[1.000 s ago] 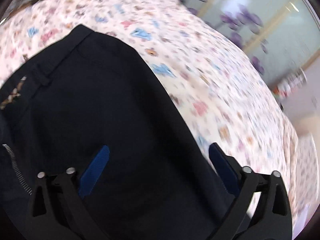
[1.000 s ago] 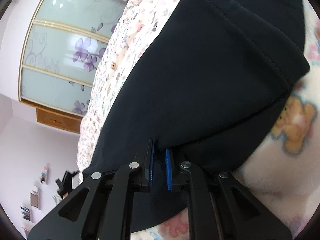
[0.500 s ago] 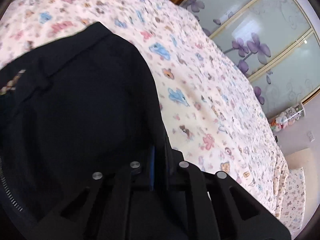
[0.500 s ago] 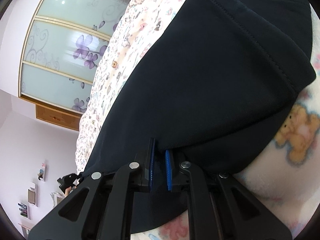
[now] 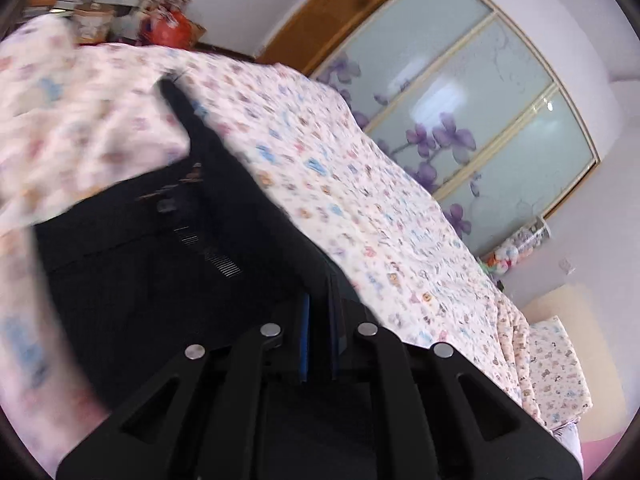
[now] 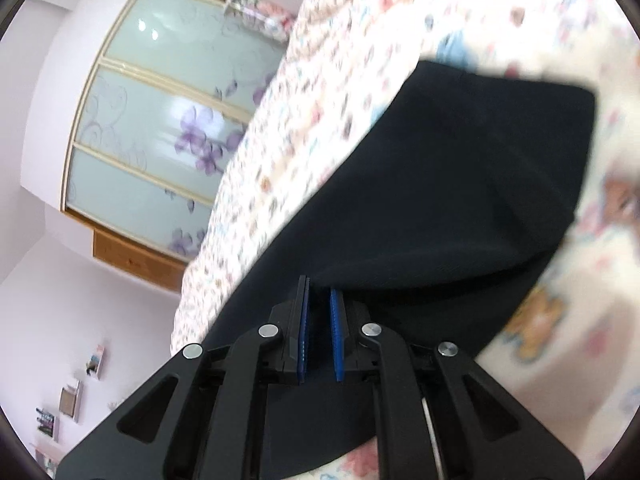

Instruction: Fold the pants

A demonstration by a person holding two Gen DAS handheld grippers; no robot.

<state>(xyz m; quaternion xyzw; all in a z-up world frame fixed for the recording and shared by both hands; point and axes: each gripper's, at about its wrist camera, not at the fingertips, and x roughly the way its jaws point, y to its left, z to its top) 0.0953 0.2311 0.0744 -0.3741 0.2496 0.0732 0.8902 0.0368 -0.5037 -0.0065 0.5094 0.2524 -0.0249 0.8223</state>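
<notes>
Black pants (image 5: 168, 264) lie on a bed with a cartoon-print sheet (image 5: 360, 208). The left wrist view shows the waist end with a zipper (image 5: 218, 258). My left gripper (image 5: 320, 312) is shut on the pants' edge, the cloth pinched between its blue pads. The right wrist view shows the leg end of the pants (image 6: 460, 200), lifted and draped. My right gripper (image 6: 320, 312) is shut on a fold of that cloth, with a narrow gap between the blue pads (image 6: 304, 336).
A wardrobe with frosted glass doors and purple flowers (image 5: 460, 120) stands beyond the bed and also shows in the right wrist view (image 6: 168, 128). Shelves with clutter (image 5: 120, 8) are at the far end. A printed pillow (image 5: 556, 368) lies at the right.
My left gripper went from open over the pants to shut on their edge, then lifted and tilted up. My right gripper stayed shut and lifted the leg end; both views are blurred.
</notes>
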